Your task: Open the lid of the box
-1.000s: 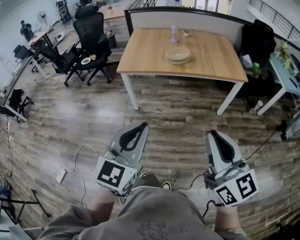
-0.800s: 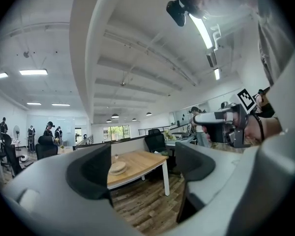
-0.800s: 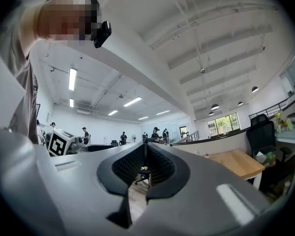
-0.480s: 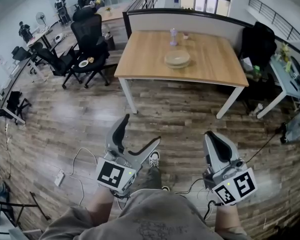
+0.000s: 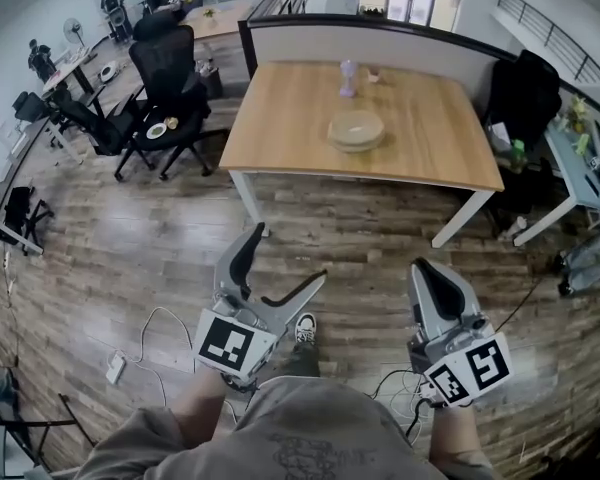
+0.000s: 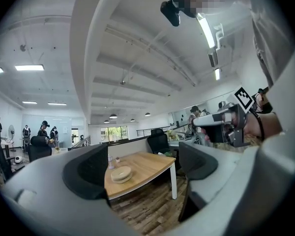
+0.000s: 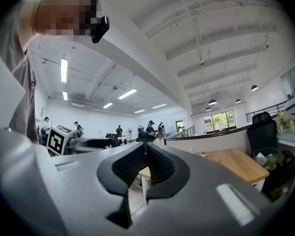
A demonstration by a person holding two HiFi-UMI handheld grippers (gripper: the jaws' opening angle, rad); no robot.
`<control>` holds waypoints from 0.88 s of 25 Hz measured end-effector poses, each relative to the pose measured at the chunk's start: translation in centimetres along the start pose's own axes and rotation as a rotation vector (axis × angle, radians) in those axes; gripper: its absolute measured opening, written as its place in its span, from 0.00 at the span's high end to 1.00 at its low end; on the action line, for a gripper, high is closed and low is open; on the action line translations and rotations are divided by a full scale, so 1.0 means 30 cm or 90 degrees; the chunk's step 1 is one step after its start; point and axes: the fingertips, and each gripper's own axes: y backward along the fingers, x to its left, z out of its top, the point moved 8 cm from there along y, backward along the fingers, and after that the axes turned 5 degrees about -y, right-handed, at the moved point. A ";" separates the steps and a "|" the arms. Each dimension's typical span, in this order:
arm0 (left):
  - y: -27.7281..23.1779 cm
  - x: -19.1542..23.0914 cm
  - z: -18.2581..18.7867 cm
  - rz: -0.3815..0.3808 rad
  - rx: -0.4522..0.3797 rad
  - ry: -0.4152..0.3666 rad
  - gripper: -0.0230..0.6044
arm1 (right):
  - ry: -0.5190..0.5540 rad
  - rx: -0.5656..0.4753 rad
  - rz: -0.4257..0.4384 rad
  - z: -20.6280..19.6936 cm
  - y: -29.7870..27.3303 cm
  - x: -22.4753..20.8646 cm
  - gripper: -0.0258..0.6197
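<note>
Fingers of the left gripper (image 5: 286,260) have just swung wide with nothing between them, the right gripper (image 5: 427,271) is pinched shut and empty, and the round box (image 5: 357,142) waits upper centre on the bench (image 5: 430,146), so I'd close in squarely, then nip the lid (image 5: 355,123) by its rim.

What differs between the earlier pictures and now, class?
The jaws of the left gripper have just been opening, from shut to wide apart, with nothing between them. The table has drawn nearer as the person walks towards it. The right gripper stays shut and empty; the round box sits untouched, lid on.
</note>
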 end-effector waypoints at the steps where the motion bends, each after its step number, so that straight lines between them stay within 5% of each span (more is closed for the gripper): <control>1: -0.033 0.038 -0.002 -0.002 0.003 0.001 0.26 | -0.002 0.002 -0.004 0.006 -0.040 -0.017 0.92; 6: -0.183 0.225 -0.030 -0.018 0.009 0.001 0.25 | -0.005 0.009 -0.022 0.029 -0.235 -0.090 0.92; 12: -0.366 0.454 -0.053 -0.041 -0.046 0.014 0.27 | -0.020 0.004 -0.058 0.060 -0.459 -0.198 0.92; 22: -0.531 0.675 -0.128 -0.068 0.019 0.005 0.27 | -0.006 -0.017 -0.096 0.070 -0.724 -0.254 0.90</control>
